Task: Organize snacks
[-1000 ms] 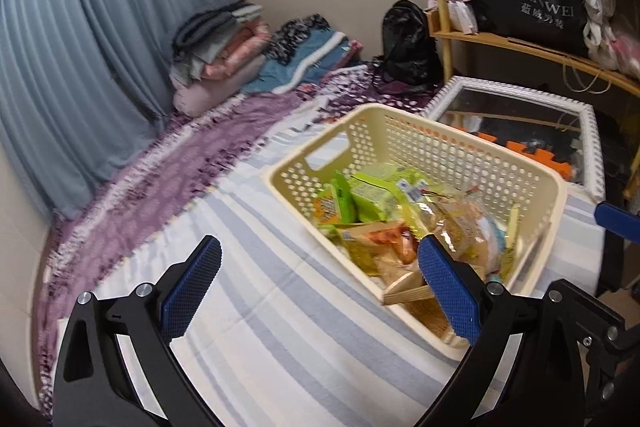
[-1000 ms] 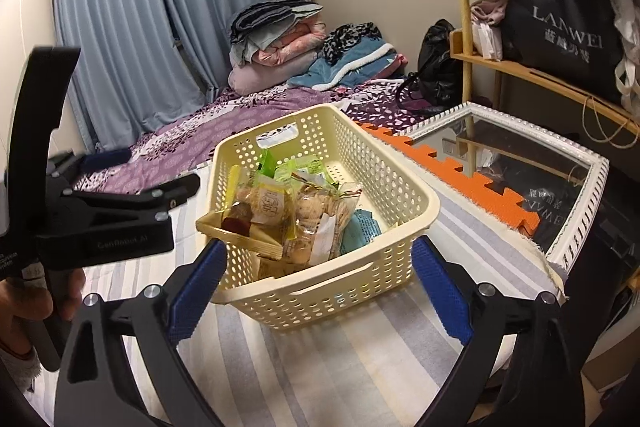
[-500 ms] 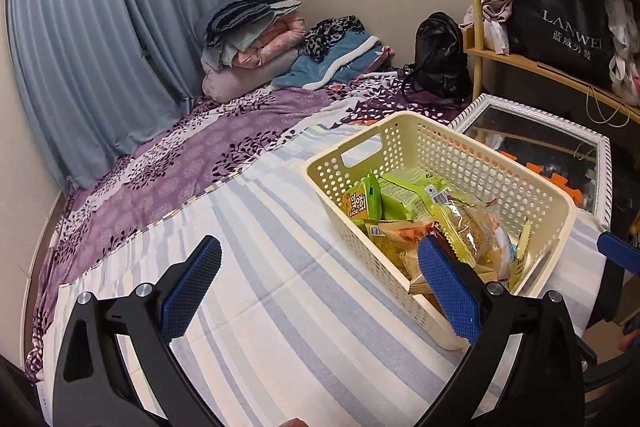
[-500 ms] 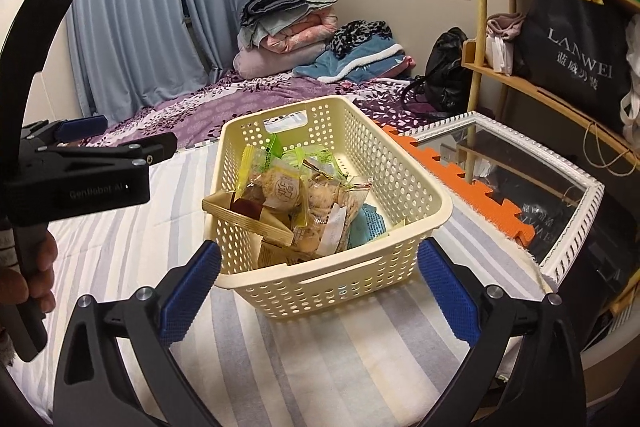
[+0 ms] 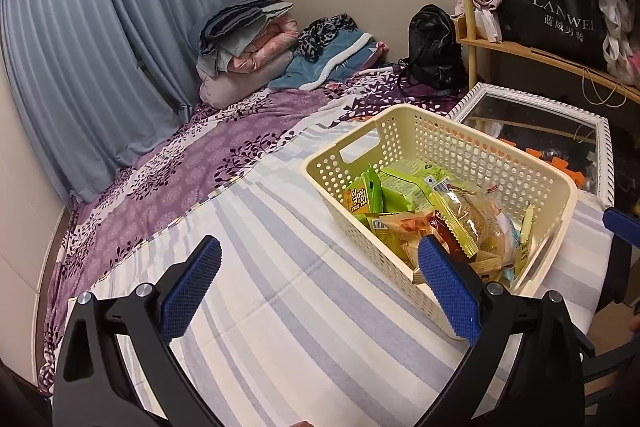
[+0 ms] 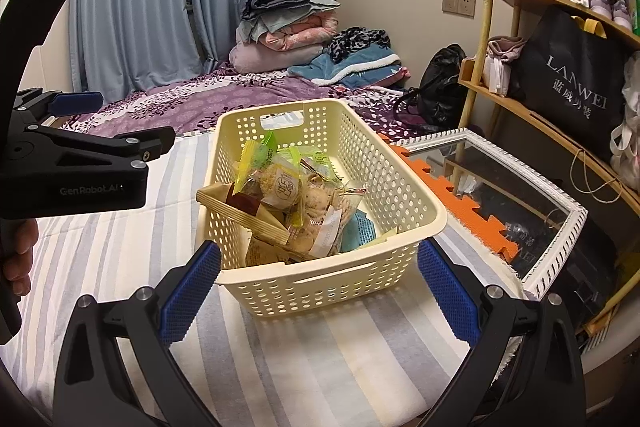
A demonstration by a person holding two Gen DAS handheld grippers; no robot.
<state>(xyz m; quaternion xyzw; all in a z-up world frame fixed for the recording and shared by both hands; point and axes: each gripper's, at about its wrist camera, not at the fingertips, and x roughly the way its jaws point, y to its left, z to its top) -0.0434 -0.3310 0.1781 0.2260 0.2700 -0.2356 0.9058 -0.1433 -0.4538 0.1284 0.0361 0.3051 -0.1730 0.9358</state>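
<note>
Two grippers: both held above the striped sheet [image 6: 280, 367], neither holding anything.
Left gripper [image 5: 320, 291]: fingers spread wide, nothing between them; blue pads [image 5: 188, 291] over bare sheet just left of the basket.
Same gripper from the right wrist view [image 6: 100, 147]: at the left edge, a hand [image 6: 18, 259] on its grip.
Basket [image 6: 320, 279]: cream, perforated, upright on the sheet, near the bed's right edge.
Snacks [image 6: 288, 195]: packets heaped loosely inside the basket, green ones toward the far end, a tan box tilted against the near left wall.
Right gripper [image 6: 320, 291]: fingers wide apart, empty, facing the basket's near short wall.
Mirror [image 6: 520, 187]: white-framed, lying right of the bed.
</note>
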